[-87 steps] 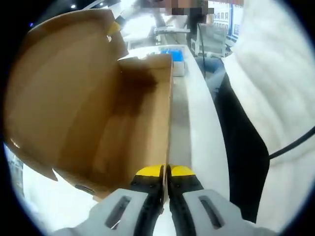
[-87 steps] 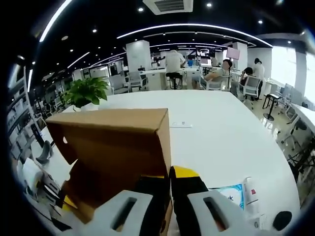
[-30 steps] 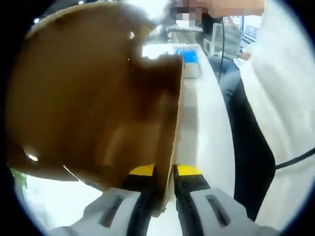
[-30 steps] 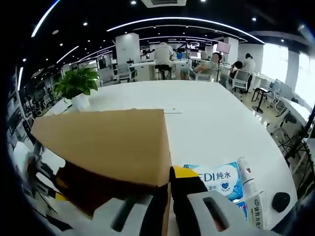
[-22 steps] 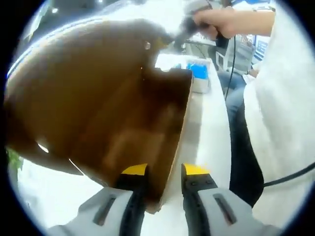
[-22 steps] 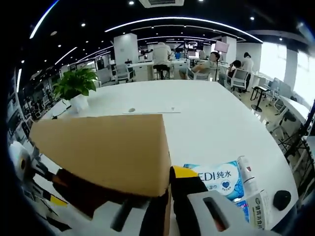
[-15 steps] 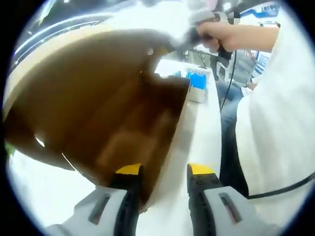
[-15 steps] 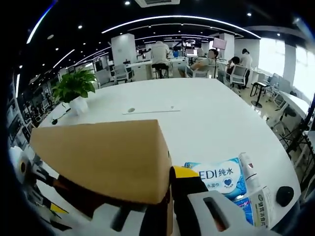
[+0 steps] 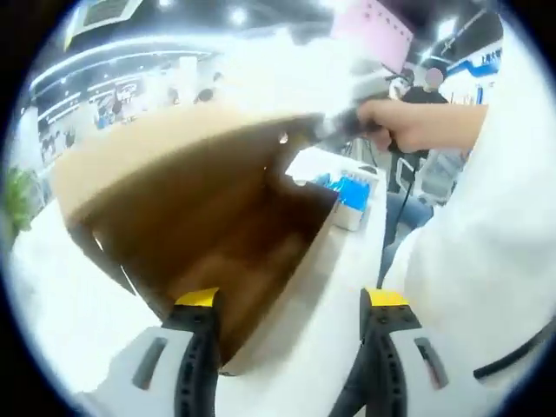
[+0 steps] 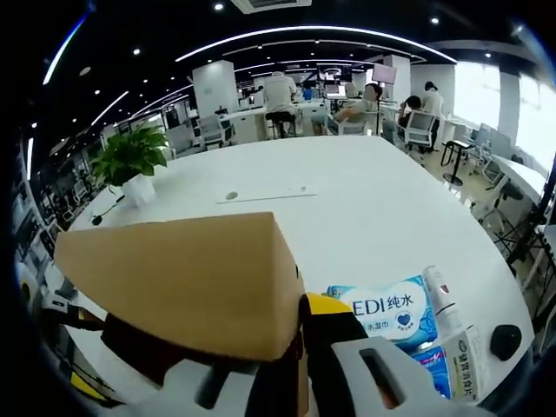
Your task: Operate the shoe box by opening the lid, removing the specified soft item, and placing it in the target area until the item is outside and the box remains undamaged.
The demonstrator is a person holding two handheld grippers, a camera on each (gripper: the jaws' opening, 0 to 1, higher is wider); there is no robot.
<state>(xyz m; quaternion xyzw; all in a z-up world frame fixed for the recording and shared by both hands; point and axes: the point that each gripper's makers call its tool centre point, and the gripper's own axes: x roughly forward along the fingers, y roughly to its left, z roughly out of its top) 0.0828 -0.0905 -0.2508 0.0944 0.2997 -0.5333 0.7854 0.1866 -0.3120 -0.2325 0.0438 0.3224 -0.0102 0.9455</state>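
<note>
The brown cardboard shoe box stands on the white table with its lid raised over it. My left gripper is open wide, its yellow-tipped jaws astride the box's near side wall and not touching it. What shows of the inside is bare cardboard in shadow. A hand holds my right gripper at the lid's far corner. In the right gripper view, my right gripper is shut on the edge of the lid, which hides its left jaw.
A blue and white wet-wipes pack, a white tube, a small carton and a black round object lie to the right. A potted plant stands far left. The person's white sleeve is close on the right.
My left gripper has let go of the box's side wall and opened wide. The right gripper has kept hold of the lid, which has tipped a little lower.
</note>
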